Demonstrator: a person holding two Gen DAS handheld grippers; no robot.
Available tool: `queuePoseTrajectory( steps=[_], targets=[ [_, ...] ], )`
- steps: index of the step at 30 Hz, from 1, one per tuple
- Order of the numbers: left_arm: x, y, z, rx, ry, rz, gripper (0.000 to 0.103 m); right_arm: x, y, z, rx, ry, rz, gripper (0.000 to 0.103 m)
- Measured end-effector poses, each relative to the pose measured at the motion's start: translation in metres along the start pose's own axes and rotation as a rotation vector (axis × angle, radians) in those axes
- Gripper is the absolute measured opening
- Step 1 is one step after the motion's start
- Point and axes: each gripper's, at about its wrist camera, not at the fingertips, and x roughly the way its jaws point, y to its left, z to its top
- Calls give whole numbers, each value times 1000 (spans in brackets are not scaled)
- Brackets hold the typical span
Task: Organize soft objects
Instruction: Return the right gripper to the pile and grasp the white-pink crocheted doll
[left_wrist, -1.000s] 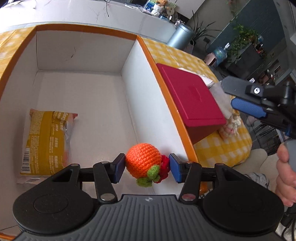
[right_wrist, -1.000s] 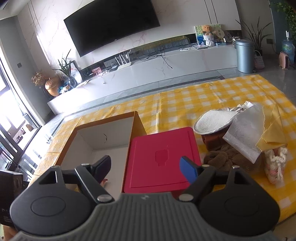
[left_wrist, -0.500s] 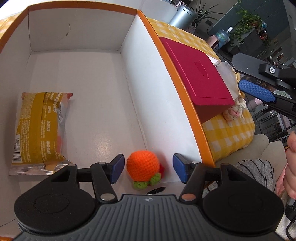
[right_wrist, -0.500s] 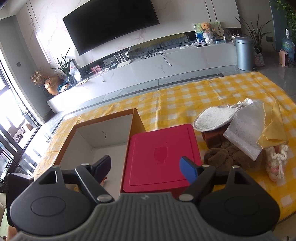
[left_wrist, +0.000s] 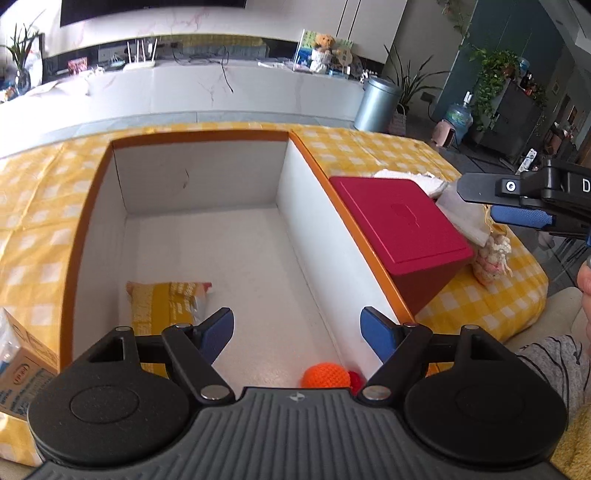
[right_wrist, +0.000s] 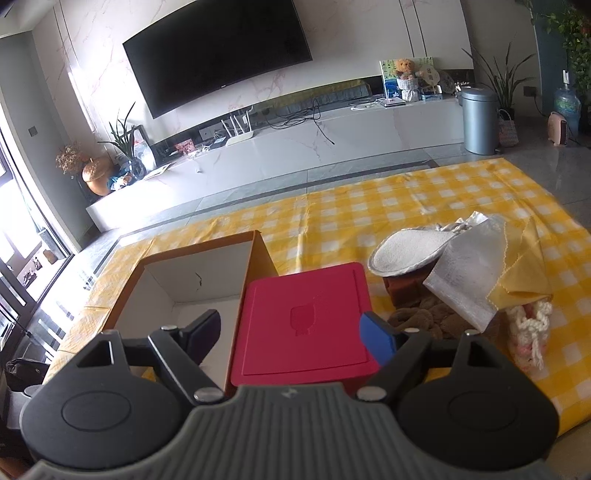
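Inside the box: the white-walled cardboard box (left_wrist: 207, 184) with an orange rim fills the middle of the left wrist frame; a crocheted orange toy (left_wrist: 325, 376) lies on its floor at the lower centre, near the right-hand wall, and a yellow snack packet (left_wrist: 162, 301) lies at the lower left.
Left claw: the left gripper (left_wrist: 297, 328) has just been opening; its jaws stand wide with nothing between them, above the toy and clear of it.
Right claw: the right gripper (right_wrist: 290, 330) is wide and empty, hanging over the red lidded box (right_wrist: 304, 321).
Done: two items stowed, by my reading.
Left to do: at the right of the right wrist frame, a white slipper (right_wrist: 406, 251), brown plush (right_wrist: 421, 317), folded cloths (right_wrist: 476, 273) and a white knitted piece (right_wrist: 530, 332) sit on the yellow checked cloth (right_wrist: 351, 210), outside the box.
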Motion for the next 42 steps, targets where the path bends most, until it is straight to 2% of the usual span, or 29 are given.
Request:
queuePoseTrajectory(
  steps=[4, 7, 9, 13, 15, 16, 18, 21, 25, 29, 34, 39, 42],
  targets=[
    [-14, -6, 4, 34, -82, 34, 92, -20, -16, 6, -18, -47, -81, 88],
    [-22, -10, 6, 28, -132, 56, 92, -32, -33, 9, -50, -72, -205, 92],
    [-27, -12, 8, 8, -163, 73, 92, -35, -48, 9, -63, -82, -327, 93],
    [-28, -18, 15, -22, -173, 100, 92, -28, -83, 10, -58, -41, -533, 94],
    [-26, -23, 20, -11, -178, 122, 92, -21, -98, 7, -55, -32, -574, 94],
    [-25, -27, 22, -7, -181, 142, 92, -17, -106, 5, -43, -25, -568, 94],
    [-23, -37, 26, 11, -195, 179, 92, -11, -123, 2, 9, 5, -495, 94],
    [-19, -55, 31, 78, -204, 187, 92, -7, -137, 2, 40, 22, -415, 94],
    [-7, -84, 39, 160, -177, 147, 92, 1, -144, 0, 5, 33, -417, 94],
    [14, -109, 47, 233, -104, 120, 92, 10, -172, -4, 125, 85, -381, 94],
    [41, -135, 52, 320, -48, 155, 92, 29, -199, -12, 193, 124, -402, 94],
    [59, -147, 58, 308, 17, 137, 92, 52, -205, -18, 153, 199, -425, 93],
    [61, -151, 59, 282, 24, 106, 92, 65, -203, -18, 113, 222, -410, 92]
  ],
)
